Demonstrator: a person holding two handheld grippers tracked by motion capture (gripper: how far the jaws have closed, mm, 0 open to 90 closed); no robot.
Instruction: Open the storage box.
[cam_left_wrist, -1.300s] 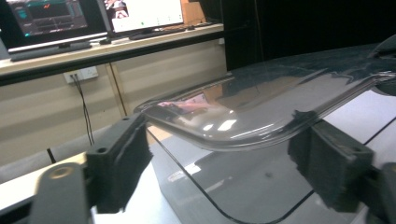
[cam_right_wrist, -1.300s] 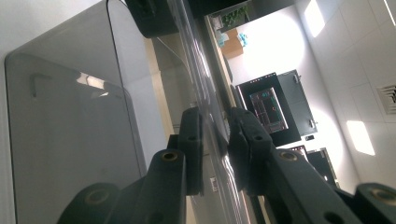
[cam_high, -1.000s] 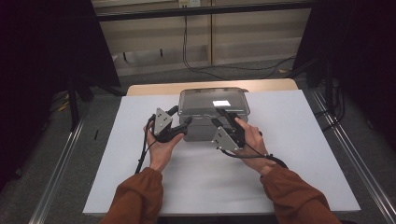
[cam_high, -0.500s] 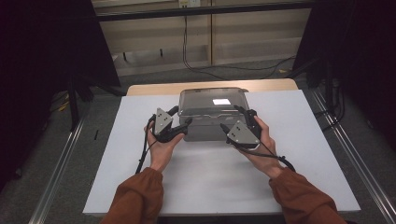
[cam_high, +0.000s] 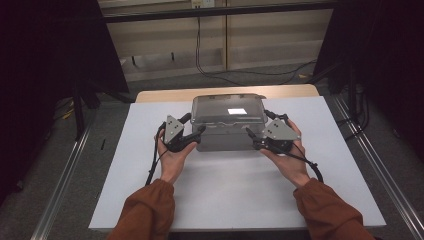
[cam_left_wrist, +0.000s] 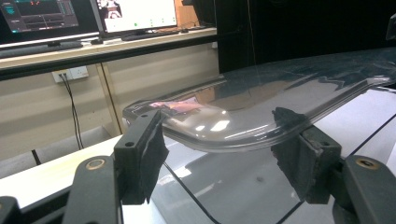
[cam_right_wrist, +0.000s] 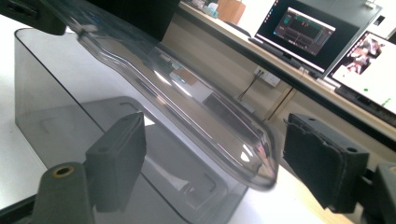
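Translucent grey plastic container with a clear, glossy rimmed lid (cam_high: 227, 122): set on the white table sheet (cam_high: 150, 200), centred toward twelve o'clock. Left gripper (cam_high: 199, 134): held level at the container's nine o'clock corner, jaws apart, the lid rim seen between the pads untouched. Right gripper (cam_high: 251, 137): held at three o'clock, jaws lately opened, standing apart about the rim.

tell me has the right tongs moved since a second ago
Yes. The right tongs slid rightward along the box, from its front middle to its right corner.
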